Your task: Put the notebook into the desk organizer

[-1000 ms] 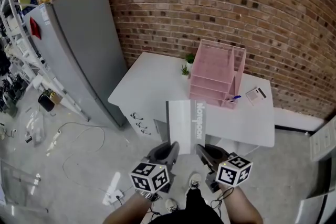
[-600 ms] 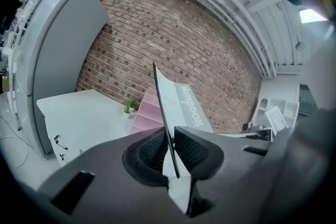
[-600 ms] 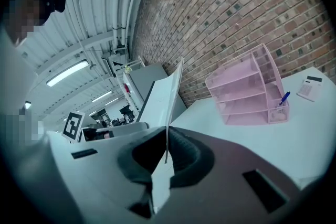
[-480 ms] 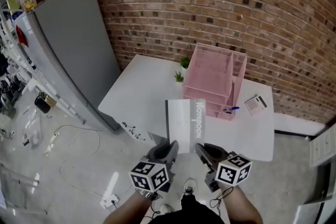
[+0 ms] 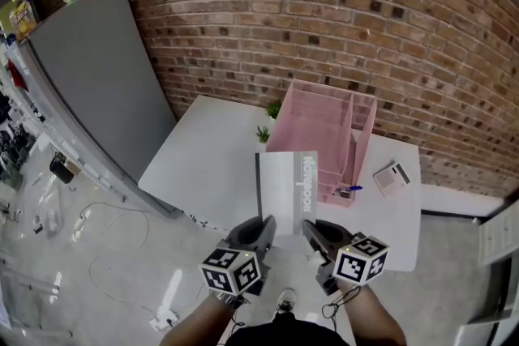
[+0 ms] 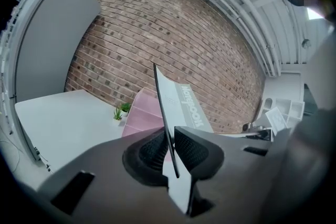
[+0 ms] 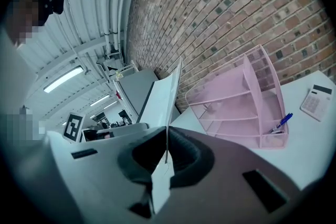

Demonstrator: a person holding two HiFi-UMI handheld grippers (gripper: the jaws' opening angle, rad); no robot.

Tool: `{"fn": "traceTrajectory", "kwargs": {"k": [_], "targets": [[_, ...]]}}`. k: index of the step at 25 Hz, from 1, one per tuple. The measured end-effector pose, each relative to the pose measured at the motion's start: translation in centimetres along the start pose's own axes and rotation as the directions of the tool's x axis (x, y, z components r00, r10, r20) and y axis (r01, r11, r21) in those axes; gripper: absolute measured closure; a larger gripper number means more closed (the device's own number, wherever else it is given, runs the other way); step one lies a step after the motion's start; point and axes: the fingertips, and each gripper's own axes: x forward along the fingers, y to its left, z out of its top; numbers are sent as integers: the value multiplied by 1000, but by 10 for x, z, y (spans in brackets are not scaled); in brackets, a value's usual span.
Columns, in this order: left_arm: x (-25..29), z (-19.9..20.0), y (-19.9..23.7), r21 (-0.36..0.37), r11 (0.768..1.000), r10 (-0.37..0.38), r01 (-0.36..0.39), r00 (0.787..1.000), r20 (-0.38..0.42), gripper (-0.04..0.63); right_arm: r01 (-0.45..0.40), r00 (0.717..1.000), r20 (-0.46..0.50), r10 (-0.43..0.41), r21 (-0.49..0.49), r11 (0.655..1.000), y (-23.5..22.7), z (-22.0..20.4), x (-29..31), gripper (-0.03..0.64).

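Observation:
I hold a grey notebook point(image 5: 288, 190) flat in the air in front of the white desk point(image 5: 203, 166), both grippers clamped on its near edge. My left gripper point(image 5: 263, 228) is shut on its left corner, and the cover point(image 6: 181, 107) rises edge-on from between the pads. My right gripper point(image 5: 312, 229) is shut on the right corner, where the thin cover point(image 7: 167, 97) stands between the pads. The pink mesh desk organizer point(image 5: 320, 134) with shelves stands on the desk just beyond the notebook, also seen from the right gripper view as the organizer point(image 7: 241, 97).
A blue pen point(image 5: 346, 190) lies in the organizer's lower right compartment. A small calculator point(image 5: 391, 177) lies at the desk's right. Two small green plants point(image 5: 268, 121) stand left of the organizer. A grey panel point(image 5: 89, 77) leans at the left; a brick wall point(image 5: 324, 12) backs the desk.
The desk and organizer have come closer and shifted slightly left in the head view. The notebook stays held the same way in both grippers.

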Motion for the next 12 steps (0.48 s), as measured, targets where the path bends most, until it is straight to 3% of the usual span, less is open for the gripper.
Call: {"fn": "traceTrajectory", "kwargs": {"k": [12], "targets": [[55, 18, -5, 10, 1000, -7, 7, 1000, -1, 555, -2, 1000, 30, 2, 11, 1000, -44, 37, 4, 604]]}}
